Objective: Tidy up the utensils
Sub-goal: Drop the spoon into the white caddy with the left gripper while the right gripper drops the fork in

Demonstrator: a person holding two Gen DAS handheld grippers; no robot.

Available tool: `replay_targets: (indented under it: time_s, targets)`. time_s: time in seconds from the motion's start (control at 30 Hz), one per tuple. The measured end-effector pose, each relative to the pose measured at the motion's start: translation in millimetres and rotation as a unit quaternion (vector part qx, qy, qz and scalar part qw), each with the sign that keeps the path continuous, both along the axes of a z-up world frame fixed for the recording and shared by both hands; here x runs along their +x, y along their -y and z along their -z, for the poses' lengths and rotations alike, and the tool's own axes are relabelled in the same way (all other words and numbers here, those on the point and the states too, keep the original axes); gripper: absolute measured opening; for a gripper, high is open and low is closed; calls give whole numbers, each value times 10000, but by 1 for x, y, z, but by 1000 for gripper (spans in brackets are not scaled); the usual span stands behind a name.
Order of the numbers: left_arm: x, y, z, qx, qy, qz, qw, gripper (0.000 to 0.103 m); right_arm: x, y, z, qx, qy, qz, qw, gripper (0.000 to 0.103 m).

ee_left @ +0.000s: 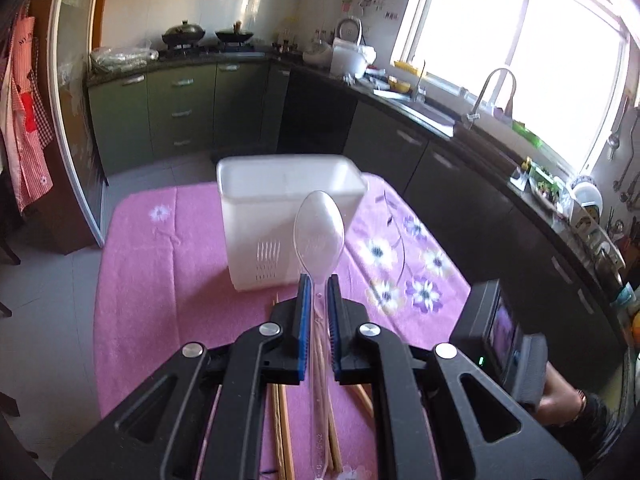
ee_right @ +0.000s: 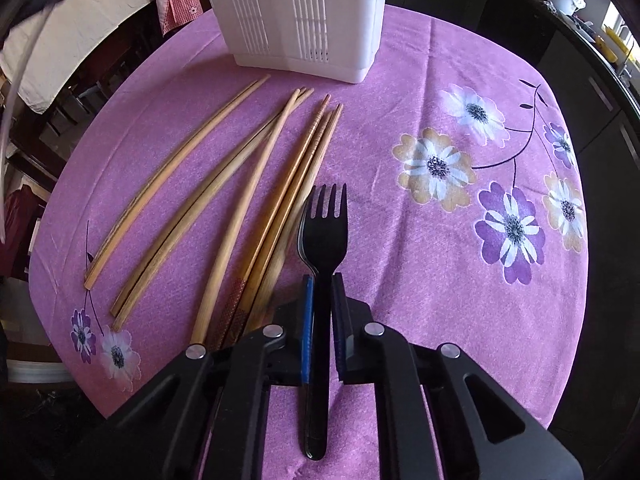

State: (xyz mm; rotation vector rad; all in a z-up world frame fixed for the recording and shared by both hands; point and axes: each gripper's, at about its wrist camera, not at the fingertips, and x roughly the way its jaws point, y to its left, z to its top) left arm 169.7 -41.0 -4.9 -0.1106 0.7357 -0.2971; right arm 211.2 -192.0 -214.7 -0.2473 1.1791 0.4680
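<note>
Left gripper [ee_left: 319, 280]: at the lower middle of the left wrist view; its blue pads are pressed on the thin handle of a clear plastic spoon [ee_left: 319, 232].
Clear plastic spoon: the bowl stands up above the fingertips, in front of the white holder; the handle runs down between the fingers to the bottom edge of the frame.
Right gripper [ee_right: 322, 280]: at the lower middle of the right wrist view; its pads pinch the handle of a black plastic fork [ee_right: 323, 236].
Black plastic fork: the tines point to the top of the frame, over the cloth; the end of the handle shows below the fingers. A second dark edge shows just left of the fork head; I cannot tell if it is another utensil or a shadow.
White utensil holder [ee_right: 296, 16]: upright at the upper middle of the right wrist view, with slotted walls; in the left wrist view its open top is in the centre, behind the spoon.
Wooden chopsticks [ee_right: 240, 184]: several lie loose on the cloth, left of the fork, slanting from lower left toward the holder.
Pink flowered tablecloth [ee_right: 400, 280]: it covers the table under everything.
Other hand: at the lower right of the left wrist view, a hand [ee_left: 560, 400] holds the second device.
</note>
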Motion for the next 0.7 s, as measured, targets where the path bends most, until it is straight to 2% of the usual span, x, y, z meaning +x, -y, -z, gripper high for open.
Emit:
replay_targets:
  time_s: [0.07, 0.13, 0.27, 0.3, 0.4, 0.53, 0.7]
  targets:
    - [11, -4, -28, -159, 484, -111, 9986, 8, 0, 4, -1, 124, 14, 19, 9999, 9]
    - [26, -7, -51, -265, 1029, -332, 9938, 8, -4, 10, -3, 223, 49, 39, 9997, 9]
    - [57, -8, -75, -392, 1923, -583, 9788, 8, -6, 23, -9, 428, 197, 65, 9989, 9]
    - [65, -6, -76, -429, 2044, -602, 9761, 8, -8, 24, -11, 479, 229, 64, 9986, 9]
    - [94, -2, -71, -461, 2226, -727, 9711, 8, -11, 26, -21, 666, 378, 69, 9970, 9]
    - [121, 6, -54, -176, 2359, -944, 9670, 8, -10, 30, -42, 953, 573, 50, 9938, 9]
    - [131, 7, -21, -54, 2144, -927, 9723, 9, -7, 30, -80, 1336, 954, -31, 9864, 9]
